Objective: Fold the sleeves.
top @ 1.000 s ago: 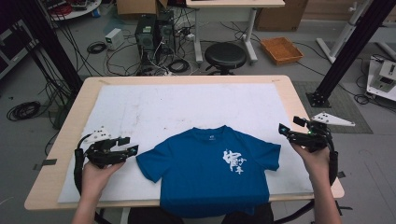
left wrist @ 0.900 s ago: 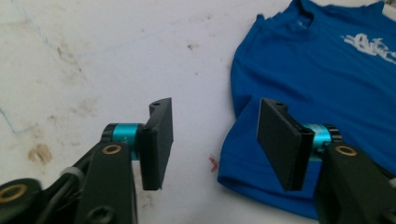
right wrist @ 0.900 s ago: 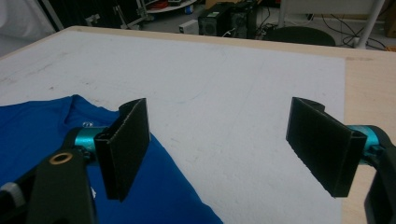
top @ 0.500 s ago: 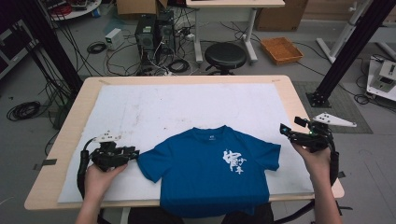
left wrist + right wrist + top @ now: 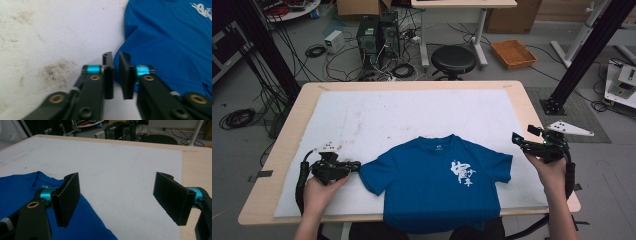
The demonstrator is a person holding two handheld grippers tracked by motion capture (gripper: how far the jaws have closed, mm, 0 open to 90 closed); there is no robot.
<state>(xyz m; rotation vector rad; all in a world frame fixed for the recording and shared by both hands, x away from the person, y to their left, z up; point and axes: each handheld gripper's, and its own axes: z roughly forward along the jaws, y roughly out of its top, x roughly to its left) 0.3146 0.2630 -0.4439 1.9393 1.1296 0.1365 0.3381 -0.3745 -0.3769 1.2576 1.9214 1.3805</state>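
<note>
Even, soft indoor light; gripper views slightly blurred up close.

Wooden table [image 5: 287, 150], stained white mat [image 5: 412, 115], blue T-shirt [image 5: 422, 185] on mat

Blue T-shirt [image 5: 432, 185], white print

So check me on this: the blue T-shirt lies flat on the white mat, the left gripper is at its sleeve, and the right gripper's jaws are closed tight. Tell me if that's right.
Not quite. The right gripper has its jaws wide open, with nothing between them, as the right gripper view shows. The rest stands: the blue T-shirt lies flat on the white mat, and the left gripper is at its sleeve.
</note>
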